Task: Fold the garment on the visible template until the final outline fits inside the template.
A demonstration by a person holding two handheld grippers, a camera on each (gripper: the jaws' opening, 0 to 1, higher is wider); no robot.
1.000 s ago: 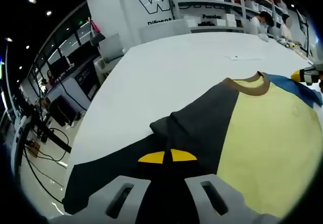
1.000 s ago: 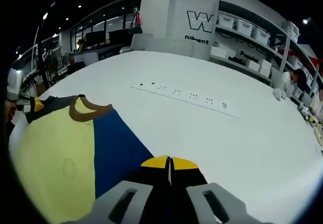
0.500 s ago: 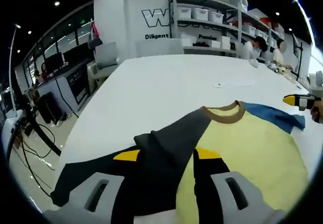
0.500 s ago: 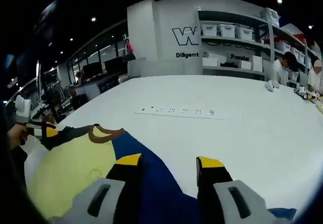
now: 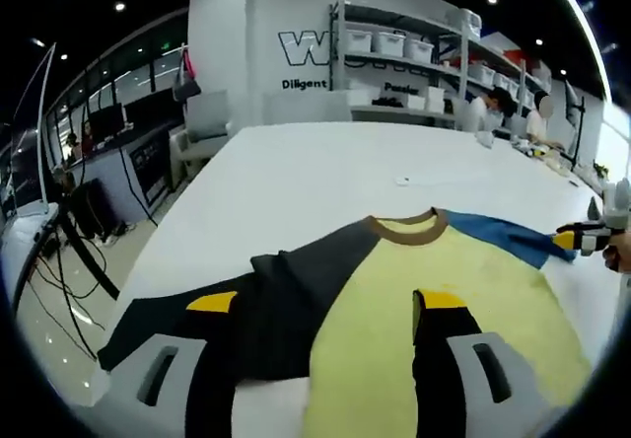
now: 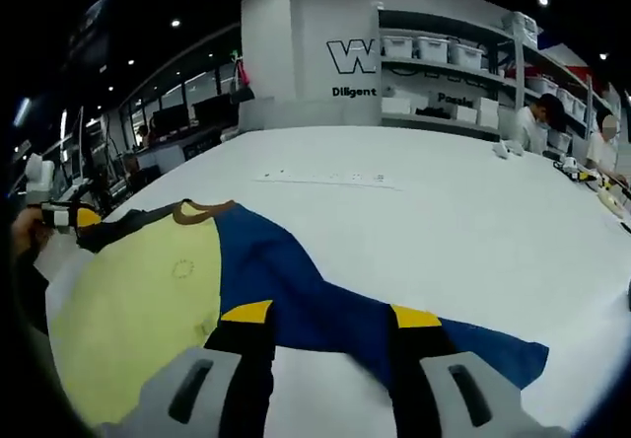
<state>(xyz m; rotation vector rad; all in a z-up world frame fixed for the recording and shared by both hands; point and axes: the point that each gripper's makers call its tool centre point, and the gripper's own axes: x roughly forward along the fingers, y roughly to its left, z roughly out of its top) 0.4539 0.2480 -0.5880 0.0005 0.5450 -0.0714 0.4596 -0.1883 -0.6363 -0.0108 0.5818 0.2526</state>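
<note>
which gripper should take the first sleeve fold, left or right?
Either, roughly even; slight lean right. Both grippers are open. The right gripper straddles the blue sleeve, spread flat on the table. The left gripper sits over the shirt's body beside the grey sleeve, which is partly bunched.

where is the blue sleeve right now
In the right gripper view the blue sleeve lies flat on the white table, running under the open right hand-held gripper, beside the yellow front.

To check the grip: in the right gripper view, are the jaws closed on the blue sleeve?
No. The right gripper has its jaws standing apart, with the blue sleeve lying flat on the white table between them.
</note>
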